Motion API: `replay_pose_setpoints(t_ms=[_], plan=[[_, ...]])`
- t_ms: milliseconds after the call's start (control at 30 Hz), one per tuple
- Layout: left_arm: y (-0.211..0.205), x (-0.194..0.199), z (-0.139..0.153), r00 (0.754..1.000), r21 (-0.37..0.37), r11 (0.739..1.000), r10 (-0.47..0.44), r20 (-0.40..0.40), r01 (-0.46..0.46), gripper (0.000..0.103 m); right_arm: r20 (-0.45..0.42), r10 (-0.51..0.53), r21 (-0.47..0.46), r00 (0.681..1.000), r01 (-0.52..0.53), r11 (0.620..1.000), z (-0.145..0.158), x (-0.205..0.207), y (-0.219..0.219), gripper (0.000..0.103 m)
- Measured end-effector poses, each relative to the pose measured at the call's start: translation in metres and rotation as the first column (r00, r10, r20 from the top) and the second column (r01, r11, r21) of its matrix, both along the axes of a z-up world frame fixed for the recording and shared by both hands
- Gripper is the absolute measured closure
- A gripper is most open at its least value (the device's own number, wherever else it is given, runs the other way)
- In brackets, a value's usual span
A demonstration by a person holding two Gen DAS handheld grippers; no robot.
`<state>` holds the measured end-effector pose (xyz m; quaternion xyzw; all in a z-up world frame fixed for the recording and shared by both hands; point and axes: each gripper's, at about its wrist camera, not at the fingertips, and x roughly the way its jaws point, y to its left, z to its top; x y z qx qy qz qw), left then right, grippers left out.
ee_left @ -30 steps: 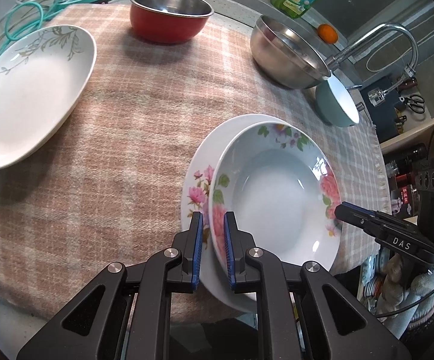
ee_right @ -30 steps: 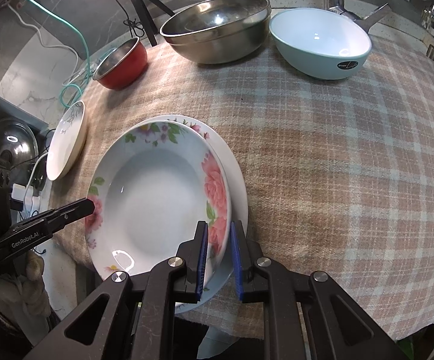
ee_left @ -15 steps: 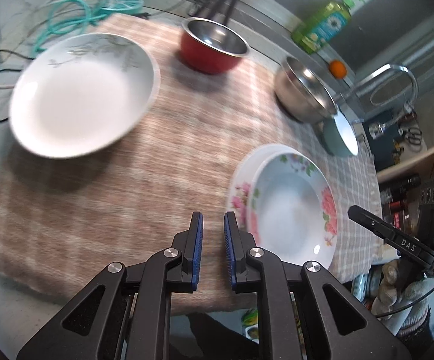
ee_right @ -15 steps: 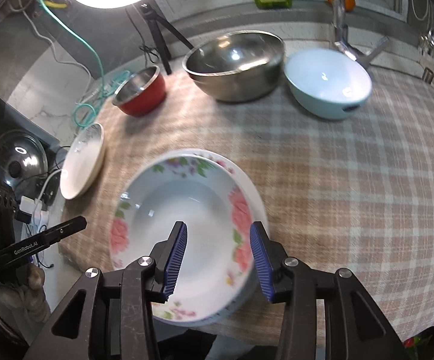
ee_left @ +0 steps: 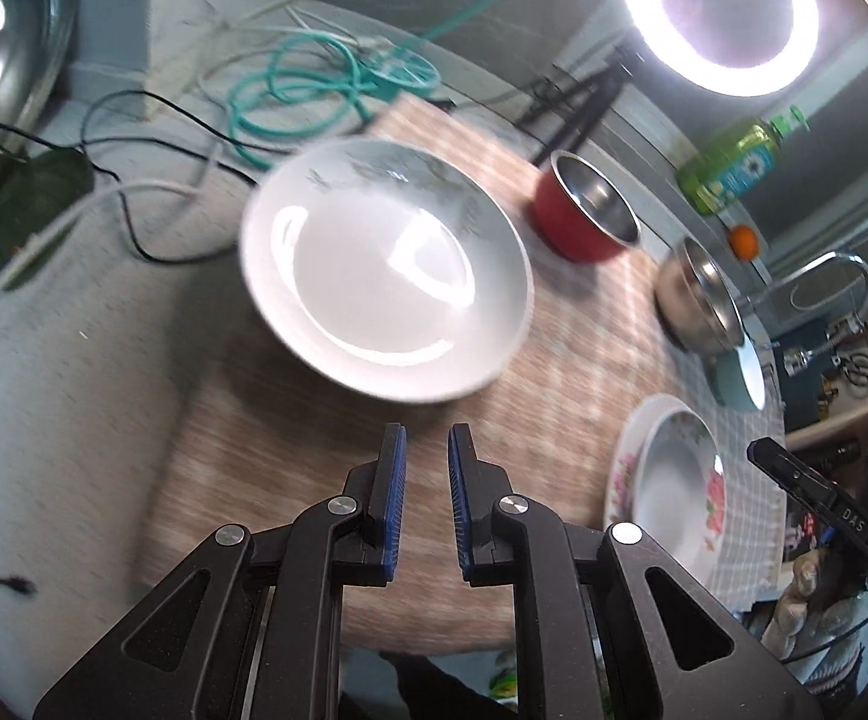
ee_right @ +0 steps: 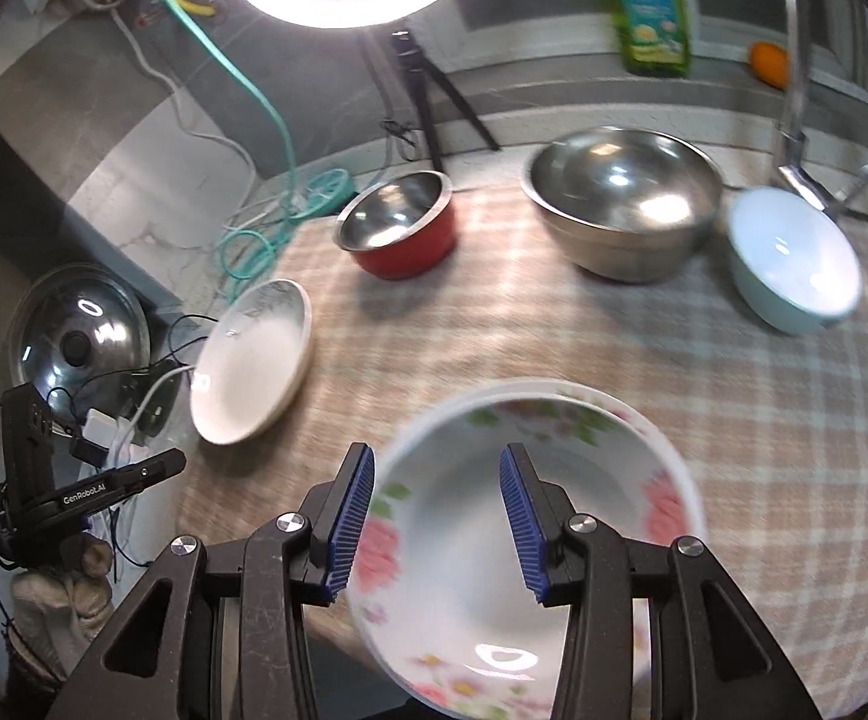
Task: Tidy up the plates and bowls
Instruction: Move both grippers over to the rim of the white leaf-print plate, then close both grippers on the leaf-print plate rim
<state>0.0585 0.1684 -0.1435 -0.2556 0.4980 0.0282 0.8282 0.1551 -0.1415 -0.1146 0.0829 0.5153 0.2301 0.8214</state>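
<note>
Each claw is built from matte black plastic linkage arms with triangular cut-outs. Round silver pivot screws are fitted at the joints, four on each unit. The inner faces of the fingers are lined with ribbed blue pads. On the left claw [ee_left: 428, 498] fine scuffs are hardly seen; on the right claw [ee_right: 439, 516] light scratches are visible on the black arms. White lettering "GenRobot.AI" is printed on the side of the left unit, and "DAS" on the right unit.
</note>
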Motion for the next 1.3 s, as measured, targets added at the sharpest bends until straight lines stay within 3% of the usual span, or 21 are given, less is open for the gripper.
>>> replay_pose_setpoints(t_ms=[100,167,200,533,733,1067,1300], plan=[[0.016,0.002,0.001,1.000,0.018,1.000,0.013,0.006,-0.013,0.090,0.002,0.035,0.016,0.999,-0.035,0.999,0.001,0.006,0.026,0.060],[0.028,0.005,0.000,1.000,0.031,0.999,0.021,0.008,-0.022,0.090,0.002,0.055,0.025,0.998,-0.055,0.998,0.000,0.009,0.041,0.048],[0.032,0.007,0.000,1.000,0.034,0.999,0.025,0.009,-0.025,0.090,0.000,0.065,0.027,0.998,-0.064,0.998,-0.001,0.012,0.048,0.047],[0.081,0.031,-0.010,0.998,0.066,0.996,0.059,0.010,-0.060,0.090,-0.089,0.114,0.016,0.989,-0.113,0.993,-0.018,0.049,0.115,0.047],[0.095,0.049,-0.017,0.999,0.053,0.998,0.043,-0.007,-0.042,0.090,-0.156,0.107,0.069,0.982,-0.097,0.993,-0.030,0.072,0.137,0.047],[0.114,0.070,-0.030,0.999,-0.019,0.999,0.031,-0.033,-0.031,0.090,-0.238,0.078,0.060,0.968,-0.065,0.996,-0.056,0.107,0.161,0.070],[0.120,0.082,-0.036,0.998,-0.048,0.998,0.025,-0.052,-0.028,0.090,-0.259,0.071,0.039,0.963,-0.063,0.997,-0.067,0.121,0.171,0.077]])
